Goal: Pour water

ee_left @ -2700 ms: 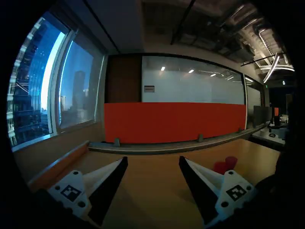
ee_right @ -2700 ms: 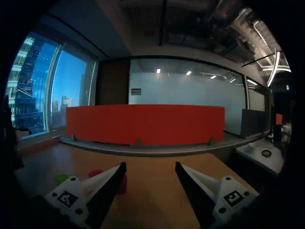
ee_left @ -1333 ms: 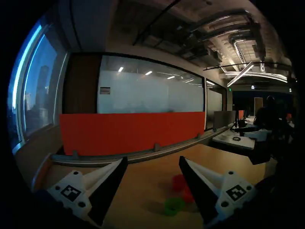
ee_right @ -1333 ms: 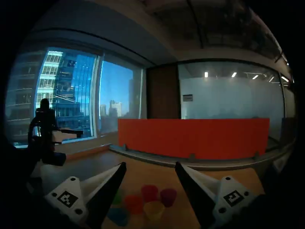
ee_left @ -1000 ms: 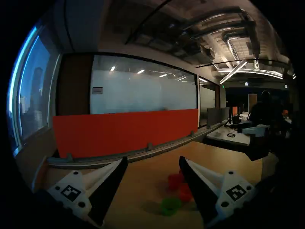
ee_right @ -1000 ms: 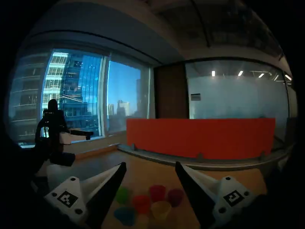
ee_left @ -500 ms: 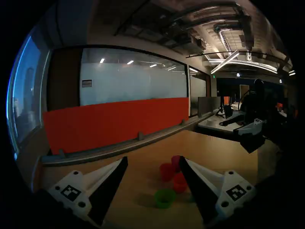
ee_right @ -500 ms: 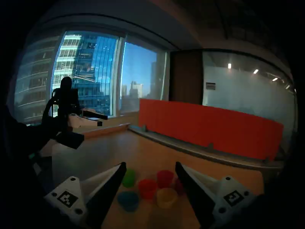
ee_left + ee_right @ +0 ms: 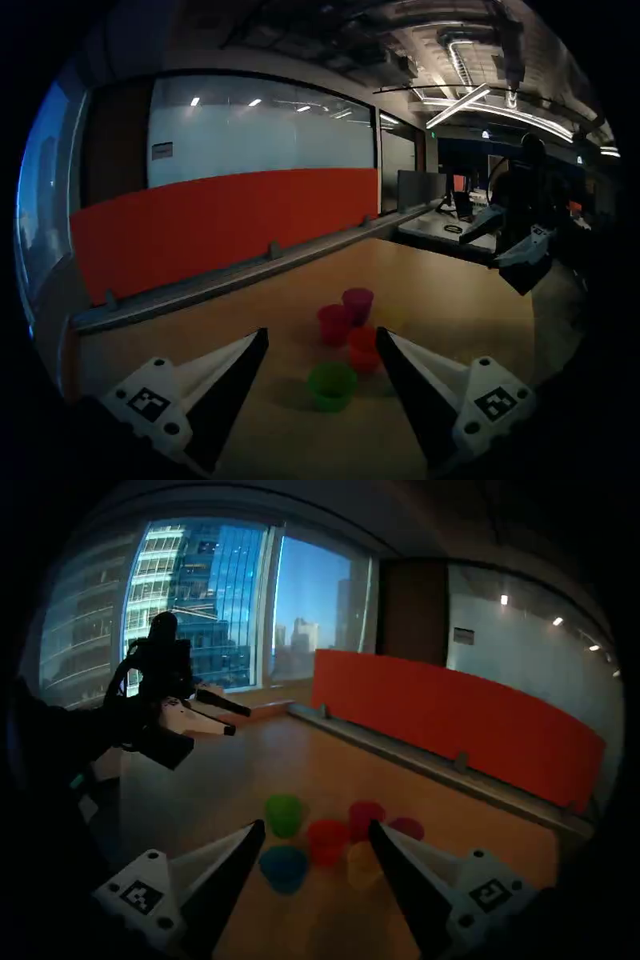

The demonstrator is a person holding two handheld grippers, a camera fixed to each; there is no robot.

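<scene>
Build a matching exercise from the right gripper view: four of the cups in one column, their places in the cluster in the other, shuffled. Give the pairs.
As seen in the right gripper view.

Cups:
1. green cup
2. blue cup
3. yellow cup
4. magenta cup

Places:
A. far right end of the cluster
B. front row, left
C. just behind the blue cup
D. front row, right

Pairs: 1-C, 2-B, 3-D, 4-A

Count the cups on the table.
6, in the right gripper view: green left, blue and yellow nearest, red central, second red and purple behind. Others could be hidden.
</scene>
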